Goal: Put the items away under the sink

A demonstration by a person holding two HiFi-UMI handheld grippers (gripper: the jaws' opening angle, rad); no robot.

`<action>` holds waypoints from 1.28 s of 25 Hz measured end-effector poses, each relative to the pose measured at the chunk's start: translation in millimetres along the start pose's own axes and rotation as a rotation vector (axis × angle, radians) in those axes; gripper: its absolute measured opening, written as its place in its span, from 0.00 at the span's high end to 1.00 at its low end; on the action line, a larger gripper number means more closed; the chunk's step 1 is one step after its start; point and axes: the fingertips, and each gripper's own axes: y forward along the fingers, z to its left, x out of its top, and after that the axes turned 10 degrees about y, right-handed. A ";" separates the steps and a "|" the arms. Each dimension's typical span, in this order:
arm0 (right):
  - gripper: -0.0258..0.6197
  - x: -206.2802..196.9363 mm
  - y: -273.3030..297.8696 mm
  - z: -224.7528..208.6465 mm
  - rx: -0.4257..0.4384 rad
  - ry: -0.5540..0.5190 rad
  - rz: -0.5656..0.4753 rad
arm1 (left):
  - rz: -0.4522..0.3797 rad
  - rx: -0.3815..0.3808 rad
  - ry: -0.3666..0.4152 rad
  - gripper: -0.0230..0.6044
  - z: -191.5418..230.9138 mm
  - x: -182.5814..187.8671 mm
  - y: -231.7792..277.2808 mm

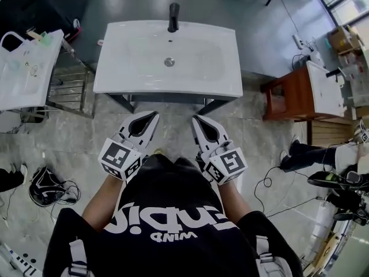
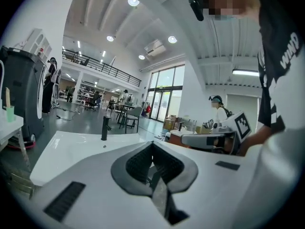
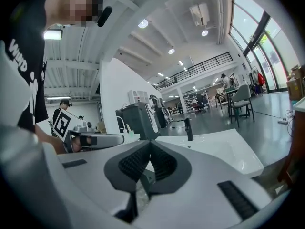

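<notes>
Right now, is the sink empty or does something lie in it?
Empty: the sink shows only bare white around its drain.

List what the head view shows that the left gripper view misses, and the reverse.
Head view only: the marker cube on the left gripper, and tangled cables on the floor. Left gripper view only: ceiling lights, a balcony railing and a grey chair. Both: the white sink, its black tap, the right gripper, and the left jaws closed with nothing between them.
</notes>
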 end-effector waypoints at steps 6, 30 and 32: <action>0.93 20.6 -9.1 12.4 0.022 -0.008 -0.027 | -0.038 -0.036 0.004 0.93 -9.7 24.8 2.4; 0.93 43.4 -1.7 -2.4 0.058 -0.061 -0.085 | -0.114 -0.035 0.150 0.93 -29.2 56.7 19.4; 0.93 45.5 -1.8 -3.3 0.060 -0.067 -0.089 | -0.116 -0.035 0.152 0.93 -29.4 57.8 20.1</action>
